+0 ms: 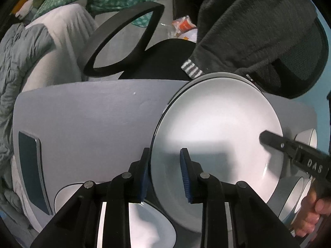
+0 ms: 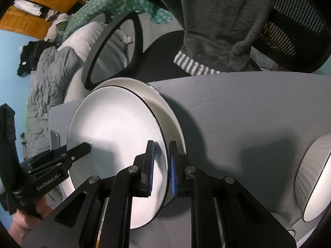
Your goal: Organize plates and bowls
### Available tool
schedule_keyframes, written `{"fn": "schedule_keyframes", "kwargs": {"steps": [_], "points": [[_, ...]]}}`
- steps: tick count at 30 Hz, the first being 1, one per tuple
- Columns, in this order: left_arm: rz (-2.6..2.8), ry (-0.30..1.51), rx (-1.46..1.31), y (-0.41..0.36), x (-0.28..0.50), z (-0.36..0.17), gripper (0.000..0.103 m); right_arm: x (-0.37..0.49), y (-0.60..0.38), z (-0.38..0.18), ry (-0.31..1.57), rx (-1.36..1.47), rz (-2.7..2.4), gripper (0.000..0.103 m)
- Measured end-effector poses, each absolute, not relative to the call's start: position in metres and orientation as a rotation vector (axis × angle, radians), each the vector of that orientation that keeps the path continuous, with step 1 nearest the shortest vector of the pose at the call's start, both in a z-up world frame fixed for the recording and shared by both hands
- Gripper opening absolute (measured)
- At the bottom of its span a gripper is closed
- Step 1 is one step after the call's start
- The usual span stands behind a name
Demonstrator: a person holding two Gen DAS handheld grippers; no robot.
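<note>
A large white plate (image 1: 217, 132) with a thin dark rim lies on top of another white plate (image 1: 244, 77) on the grey table (image 1: 93, 111). My left gripper (image 1: 165, 175) has its jaws around the top plate's near edge, one pad under and one on top. My right gripper (image 2: 162, 165) is shut on the same plate's (image 2: 115, 132) opposite edge and shows in the left wrist view (image 1: 273, 140) too. The lower plate (image 2: 165, 107) sticks out behind it. Another white plate (image 1: 149, 223) lies under my left gripper.
White bowls (image 2: 314, 177) stand at the table's right end, also seen on the right in the left wrist view (image 1: 306, 138). A dark phone (image 1: 31, 171) lies at the left of the table. A black office chair (image 1: 128, 39) with a grey garment stands behind the table.
</note>
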State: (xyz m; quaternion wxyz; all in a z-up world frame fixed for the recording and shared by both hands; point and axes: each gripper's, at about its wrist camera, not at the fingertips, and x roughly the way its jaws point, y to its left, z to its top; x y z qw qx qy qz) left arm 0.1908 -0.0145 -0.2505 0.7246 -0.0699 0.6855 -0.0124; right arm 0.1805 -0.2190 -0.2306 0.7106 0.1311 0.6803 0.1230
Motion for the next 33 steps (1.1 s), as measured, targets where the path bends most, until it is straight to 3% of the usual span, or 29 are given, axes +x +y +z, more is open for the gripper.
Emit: {"fn": "schedule_keyframes", "kwargs": {"steps": [5, 11, 13, 17, 19, 20, 29, 33], "points": [[-0.034, 1.505, -0.153, -0.014, 0.194, -0.25, 0.027, 0.188, -0.221, -0.226, 1.515, 0.27, 0.262, 0.016], [-0.03, 1.491, -0.144, -0.009, 0.194, -0.249, 0.028, 0.192, -0.21, -0.221, 1.552, 0.197, 0.265, 0.03], [-0.029, 1.487, -0.146, -0.006, 0.193, -0.247, 0.037, 0.193, -0.209, -0.218, 1.557, 0.195, 0.262, 0.034], [-0.033, 1.464, -0.15, -0.002, 0.189, -0.241, 0.043, 0.193, -0.208, -0.214, 1.575, 0.194, 0.232, 0.041], [-0.042, 1.459, -0.153, 0.0, 0.187, -0.239, 0.048, 0.193, -0.206, -0.211, 1.578, 0.178, 0.219, 0.049], [-0.045, 1.45, -0.153, 0.001, 0.185, -0.237, 0.049, 0.193, -0.207, -0.208, 1.57, 0.159, 0.193, 0.058], [-0.097, 1.406, -0.168, 0.023, 0.166, -0.22, 0.069, 0.179, -0.201, -0.19, 1.516, 0.132, 0.185, 0.059], [-0.109, 1.38, -0.14, 0.042, 0.153, -0.213, 0.074, 0.156, -0.192, -0.178, 1.483, 0.131, 0.207, 0.067]]}}
